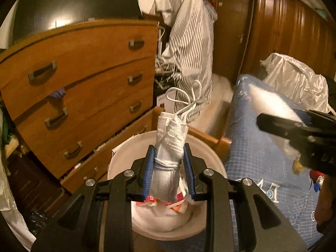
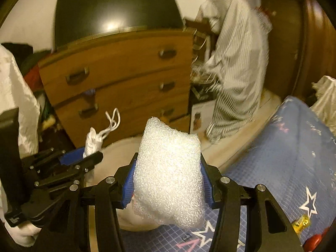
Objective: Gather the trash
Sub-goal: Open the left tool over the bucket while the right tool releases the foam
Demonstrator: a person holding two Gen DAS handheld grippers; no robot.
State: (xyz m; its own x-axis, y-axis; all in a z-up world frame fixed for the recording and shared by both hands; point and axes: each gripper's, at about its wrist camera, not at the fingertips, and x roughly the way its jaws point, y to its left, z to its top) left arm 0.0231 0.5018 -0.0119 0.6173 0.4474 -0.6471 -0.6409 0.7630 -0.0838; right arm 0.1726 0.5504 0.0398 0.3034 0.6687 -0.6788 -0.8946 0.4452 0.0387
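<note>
My left gripper [image 1: 169, 163] is shut on a crumpled white pouch with cords [image 1: 171, 145], held upright over a white bin [image 1: 210, 157] that has wrappers in it. It also shows in the right wrist view [image 2: 84, 157] with the pouch [image 2: 92, 141]. My right gripper [image 2: 168, 178] is shut on a white foam sheet [image 2: 168, 176], held over the blue bedspread [image 2: 294, 147] beside the bin [image 2: 117, 149]. In the left wrist view the right gripper [image 1: 298, 126] and its foam [image 1: 271, 103] are at the right.
A wooden chest of drawers [image 1: 84, 96] stands behind the bin, its bottom drawer pulled out. A striped cloth [image 1: 189, 42] hangs beside it. A clear plastic bag [image 1: 294, 77] lies on the bed. A small yellow wrapper [image 2: 302, 222] and a red item [image 2: 315, 239] lie on the bedspread.
</note>
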